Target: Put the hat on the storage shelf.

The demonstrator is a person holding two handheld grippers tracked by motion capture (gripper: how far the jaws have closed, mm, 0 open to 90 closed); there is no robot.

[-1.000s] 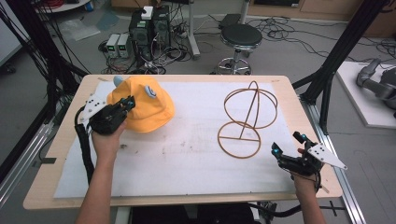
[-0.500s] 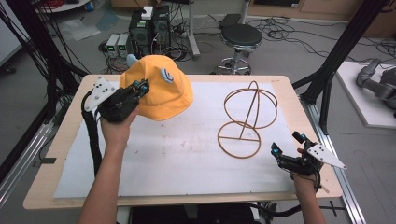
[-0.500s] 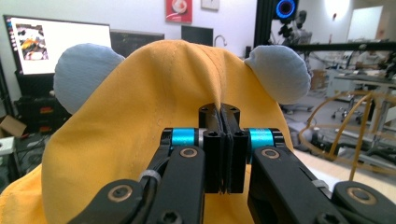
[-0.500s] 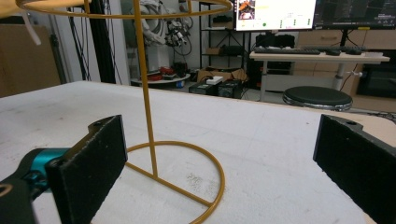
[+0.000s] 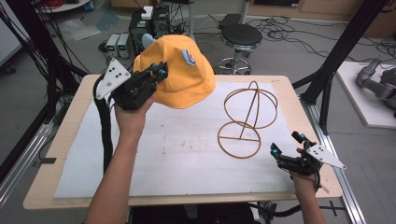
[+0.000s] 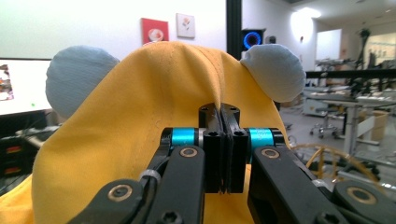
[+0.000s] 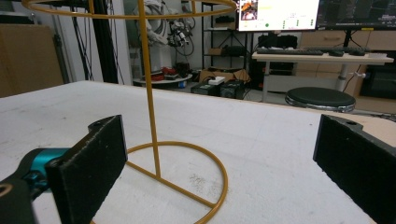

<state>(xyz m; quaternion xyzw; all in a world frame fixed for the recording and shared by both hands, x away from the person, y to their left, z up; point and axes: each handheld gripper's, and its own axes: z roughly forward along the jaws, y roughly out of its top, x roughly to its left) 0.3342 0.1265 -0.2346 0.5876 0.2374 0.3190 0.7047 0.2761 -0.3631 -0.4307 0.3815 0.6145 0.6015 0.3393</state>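
Observation:
A yellow cap (image 5: 182,70) with two grey-blue ears hangs in the air above the table's far left. My left gripper (image 5: 160,71) is shut on its brim; in the left gripper view the jaws pinch a fold of the yellow cloth (image 6: 140,135), with the ears (image 6: 77,79) on either side. A wire hat stand (image 5: 247,116) of gold-coloured rings stands on the white mat at the right. My right gripper (image 5: 286,143) rests open near the table's front right, and its own view has the stand's stem (image 7: 149,93) and base ring between the wide-apart pads (image 7: 93,163).
The white mat (image 5: 163,154) covers most of the wooden table (image 5: 56,154). A black frame post (image 5: 327,79) rises at the table's right edge. A stool (image 5: 240,37) and boxes with cables stand on the floor behind the table.
My left gripper has lifted the cap off the mat and carried it up and to the right, toward the stand. The right gripper has stayed where it was.

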